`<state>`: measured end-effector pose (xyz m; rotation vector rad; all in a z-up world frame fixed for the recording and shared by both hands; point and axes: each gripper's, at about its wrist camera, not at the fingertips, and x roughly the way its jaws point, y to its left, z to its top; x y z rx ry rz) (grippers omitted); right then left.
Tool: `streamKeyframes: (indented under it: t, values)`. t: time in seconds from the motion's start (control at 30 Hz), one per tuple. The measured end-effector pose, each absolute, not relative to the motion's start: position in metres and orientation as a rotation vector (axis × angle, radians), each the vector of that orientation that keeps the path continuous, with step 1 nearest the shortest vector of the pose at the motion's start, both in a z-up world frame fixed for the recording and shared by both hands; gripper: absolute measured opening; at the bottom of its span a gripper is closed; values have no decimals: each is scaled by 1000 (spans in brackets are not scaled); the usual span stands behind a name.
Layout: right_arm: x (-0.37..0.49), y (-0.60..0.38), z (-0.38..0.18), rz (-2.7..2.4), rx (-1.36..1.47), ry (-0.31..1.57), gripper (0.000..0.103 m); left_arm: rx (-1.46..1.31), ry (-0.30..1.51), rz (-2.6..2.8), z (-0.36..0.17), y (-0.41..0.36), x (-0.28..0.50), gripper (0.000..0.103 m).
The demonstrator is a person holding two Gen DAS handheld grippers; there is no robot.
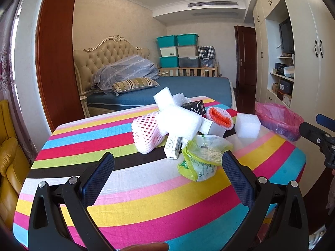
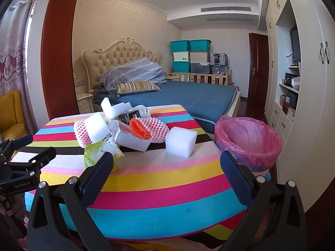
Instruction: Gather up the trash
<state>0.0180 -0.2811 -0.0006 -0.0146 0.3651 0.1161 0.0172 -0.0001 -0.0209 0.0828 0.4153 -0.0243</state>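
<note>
Left wrist view is showing the left gripper hovering wide open and empty over the rainbow-striped cloth-covered counter, its right fingertip just beside a crumpled yellow-green plastic bag at the near edge of the trash pile. Right wrist view is showing the right gripper also gaping wide and holding nothing, facing a white foam cube, a pink foam fruit net with orange lining and a small white cardboard box, while the pink-lined trash bin is standing just beside the counter's right edge
</note>
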Motion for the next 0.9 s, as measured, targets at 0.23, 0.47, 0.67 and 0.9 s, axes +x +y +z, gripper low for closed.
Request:
streamKeyframes:
  t: [0.23,0.47,0.67,0.9]
  values:
    - [17,-278,-2,115,-27,366,99,80,416,-29,-22,0,16,96]
    - [19,-281,-3,120,-8,375,99,80,417,-31,-23,-1,15,96]
    - [19,-281,-3,124,-10,375,99,77,422,-31,-24,-1,15,96]
    - [19,-280,-3,125,-5,375,99,76,424,-31,-25,-1,14,96]
